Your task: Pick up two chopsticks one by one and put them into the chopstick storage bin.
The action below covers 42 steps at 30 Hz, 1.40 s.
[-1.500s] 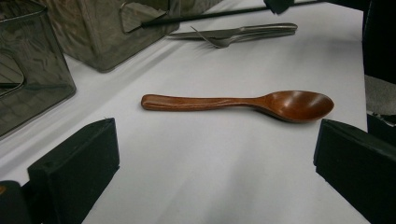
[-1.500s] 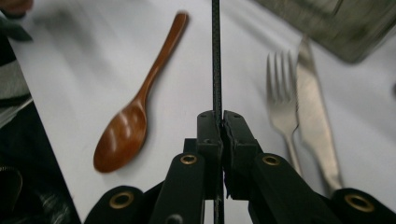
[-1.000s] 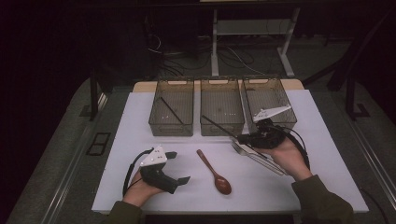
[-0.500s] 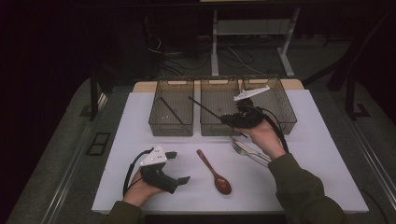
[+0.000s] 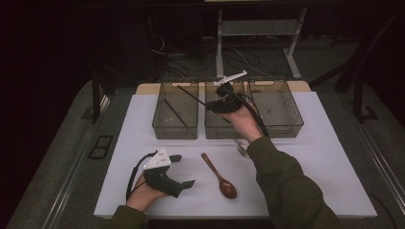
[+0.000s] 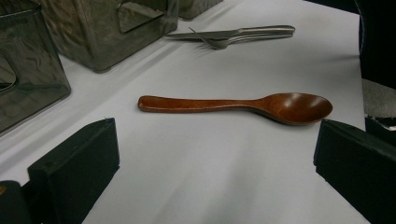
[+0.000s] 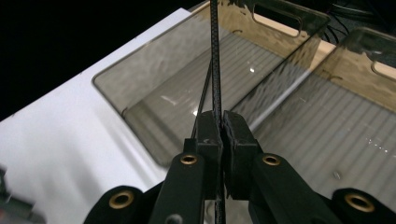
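My right gripper (image 5: 210,103) hangs over the near-left part of the middle bin (image 5: 220,132), shut on a thin black chopstick (image 5: 190,94) whose far end slants out over the left bin (image 5: 175,130). The right gripper view shows the pads pinching this chopstick (image 7: 215,56) at my right gripper (image 7: 221,128), above the left bin (image 7: 140,88). A second chopstick (image 5: 173,113) lies in that bin. Near the front edge, my left gripper (image 5: 184,170) rests open on the table. Its jaws point at a brown wooden spoon (image 6: 233,105) without touching it, my left gripper (image 6: 215,158) being a short way off.
Three smoky clear bins stand in a row at the back of the white table (image 5: 325,157), with the right bin (image 5: 278,128) beside the other two. A fork and knife (image 5: 242,150) lie partly under the right forearm, and the same fork and knife (image 6: 233,36) lie beyond the spoon. The spoon (image 5: 219,175) lies front centre.
The right hand has carried the chopstick from above the fork and knife up and to the left, to over the bins. The left gripper has stayed in place.
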Available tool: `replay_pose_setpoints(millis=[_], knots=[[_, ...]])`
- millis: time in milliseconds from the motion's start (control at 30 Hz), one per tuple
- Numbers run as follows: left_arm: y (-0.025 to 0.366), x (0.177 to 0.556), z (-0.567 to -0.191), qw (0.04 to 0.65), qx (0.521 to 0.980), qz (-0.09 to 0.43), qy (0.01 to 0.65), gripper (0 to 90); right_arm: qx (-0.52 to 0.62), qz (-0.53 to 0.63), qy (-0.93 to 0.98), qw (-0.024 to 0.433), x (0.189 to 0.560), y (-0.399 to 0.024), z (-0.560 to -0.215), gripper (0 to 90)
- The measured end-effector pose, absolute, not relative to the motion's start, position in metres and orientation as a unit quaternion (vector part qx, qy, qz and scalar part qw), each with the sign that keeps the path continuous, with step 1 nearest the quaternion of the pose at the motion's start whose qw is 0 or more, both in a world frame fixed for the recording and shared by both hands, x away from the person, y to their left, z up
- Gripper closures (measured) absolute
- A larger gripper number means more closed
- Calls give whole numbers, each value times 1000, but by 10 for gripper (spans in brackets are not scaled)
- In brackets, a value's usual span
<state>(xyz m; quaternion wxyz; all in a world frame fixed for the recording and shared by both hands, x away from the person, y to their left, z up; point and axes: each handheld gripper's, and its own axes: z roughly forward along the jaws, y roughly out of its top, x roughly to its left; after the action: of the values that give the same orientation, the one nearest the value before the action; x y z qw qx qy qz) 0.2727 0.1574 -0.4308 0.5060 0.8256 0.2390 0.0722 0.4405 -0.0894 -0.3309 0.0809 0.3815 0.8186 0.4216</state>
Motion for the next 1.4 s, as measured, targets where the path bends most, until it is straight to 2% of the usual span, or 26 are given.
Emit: replay_pose_setpoints(millis=[633, 1000, 1200, 1400], knots=[[158, 273, -429, 508, 825, 80, 236, 0, 429, 382, 815, 73, 488, -12, -357, 850], [158, 273, -429, 510, 823, 78, 237, 0, 441, 359, 820, 69, 500, 9, -376, 840], [158, 274, -429, 510, 823, 77, 236, 0, 435, 376, 815, 71, 498, 7, -373, 667], [159, 274, -429, 510, 824, 78, 236, 0, 395, 406, 823, 35, 489, -4, -364, 530]])
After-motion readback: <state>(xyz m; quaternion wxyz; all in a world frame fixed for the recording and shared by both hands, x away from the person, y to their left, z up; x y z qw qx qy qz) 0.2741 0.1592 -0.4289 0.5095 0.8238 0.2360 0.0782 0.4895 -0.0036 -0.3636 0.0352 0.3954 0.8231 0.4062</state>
